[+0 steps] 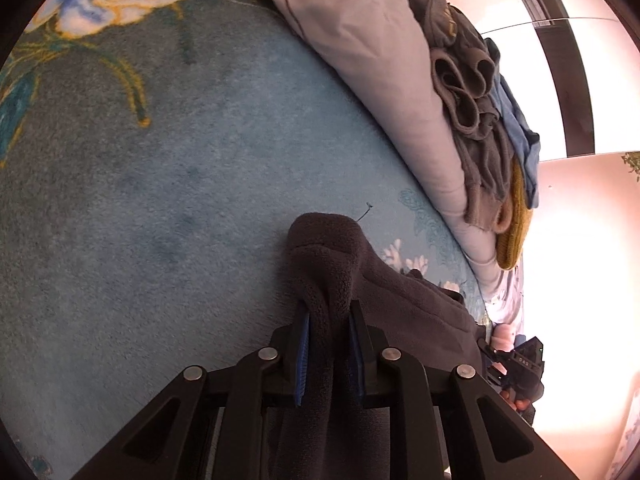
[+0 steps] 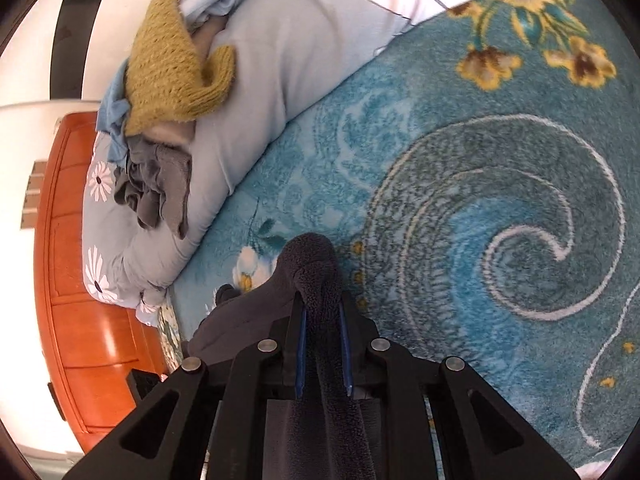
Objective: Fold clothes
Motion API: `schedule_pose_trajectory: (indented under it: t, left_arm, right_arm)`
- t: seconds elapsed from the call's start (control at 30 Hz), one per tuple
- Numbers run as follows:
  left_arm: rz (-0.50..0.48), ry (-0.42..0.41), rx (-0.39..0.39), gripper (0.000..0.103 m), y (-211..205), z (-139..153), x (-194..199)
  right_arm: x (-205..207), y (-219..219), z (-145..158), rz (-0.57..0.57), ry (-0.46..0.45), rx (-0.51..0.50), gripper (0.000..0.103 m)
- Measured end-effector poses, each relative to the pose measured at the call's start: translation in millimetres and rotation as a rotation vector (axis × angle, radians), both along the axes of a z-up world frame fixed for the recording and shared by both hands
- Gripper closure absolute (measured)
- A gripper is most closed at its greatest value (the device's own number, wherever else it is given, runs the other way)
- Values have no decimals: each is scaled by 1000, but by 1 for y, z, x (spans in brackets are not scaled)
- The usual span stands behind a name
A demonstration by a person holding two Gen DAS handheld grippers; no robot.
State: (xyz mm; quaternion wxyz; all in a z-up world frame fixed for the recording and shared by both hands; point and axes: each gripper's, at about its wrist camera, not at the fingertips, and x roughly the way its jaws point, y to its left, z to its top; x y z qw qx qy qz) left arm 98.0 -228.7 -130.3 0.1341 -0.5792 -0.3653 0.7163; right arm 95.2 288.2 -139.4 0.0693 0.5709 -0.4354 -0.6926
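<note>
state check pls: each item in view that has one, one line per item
left gripper: shut on the dark fleece garment
right gripper: shut on the same garment
dark fleece garment: pinched at two spots, slung between the grippers over the blue blanket
mustard knit: unfolded, heaped on the quilt
grey garment: crumpled, on the quilt
light blue garment: bunched in the pile
pale quilt: rolled along the blanket's edge

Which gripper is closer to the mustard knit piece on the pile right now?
Probably right. The right gripper, shut on the dark fleece garment, sits nearer the pile's end where the mustard knit lies. The left gripper grips farther along; the knit shows beyond.
</note>
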Motion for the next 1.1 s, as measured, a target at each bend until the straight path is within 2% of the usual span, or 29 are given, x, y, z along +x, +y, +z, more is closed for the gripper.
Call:
schedule_pose_trajectory:
  t: [0.07, 0.1, 0.17, 0.2, 0.23, 0.27, 0.33, 0.4, 0.5, 0.57, 0.67, 0.77, 0.83, 1.1]
  left_arm:
    - [3, -2, 2, 75, 1, 4, 1]
    - [7, -4, 3, 69, 1, 5, 1]
    - [21, -2, 17, 53, 0, 11, 4]
    - [30, 2, 25, 40, -1, 15, 7]
    - [37, 11, 33, 31, -2, 20, 10]
    - [43, 21, 39, 28, -4, 25, 14]
    - [43, 45, 44, 10, -6, 34, 23]
    - [39, 68, 49, 0, -8, 43, 33]
    - [6, 67, 51, 0, -10, 47, 53]
    - [-10, 60, 50, 0, -11, 46, 66]
    - [-29, 47, 68, 0, -9, 37, 86]
    - [-32, 21, 89, 0, -8, 23, 98]
    - [-49, 23, 76, 0, -1, 15, 101]
    - [-160, 31, 55, 0, 21, -7, 101]
  right_arm:
    - [-2, -2, 5, 25, 2, 28, 85]
    - [-2, -3, 7, 33, 4, 38, 84]
    - [-2, -4, 15, 44, 14, 54, 72]
    - [-2, -5, 19, 50, 22, 61, 67]
    - [0, -5, 23, 58, 34, 64, 55]
    - [3, -6, 28, 72, 48, 64, 46]
    - [9, -7, 35, 98, 67, 58, 41]
    - [19, -6, 38, 123, 70, 44, 33]
    - [41, -6, 36, 137, 61, 17, 29]
    - [57, -2, 32, 138, 52, -12, 19]
    - [79, -2, 23, 157, 25, -54, 16]
    - [95, -5, 11, 180, 0, -76, 14]
    - [101, -9, 2, 186, -6, -96, 14]
    - [98, -24, -10, 215, 29, -130, 13]
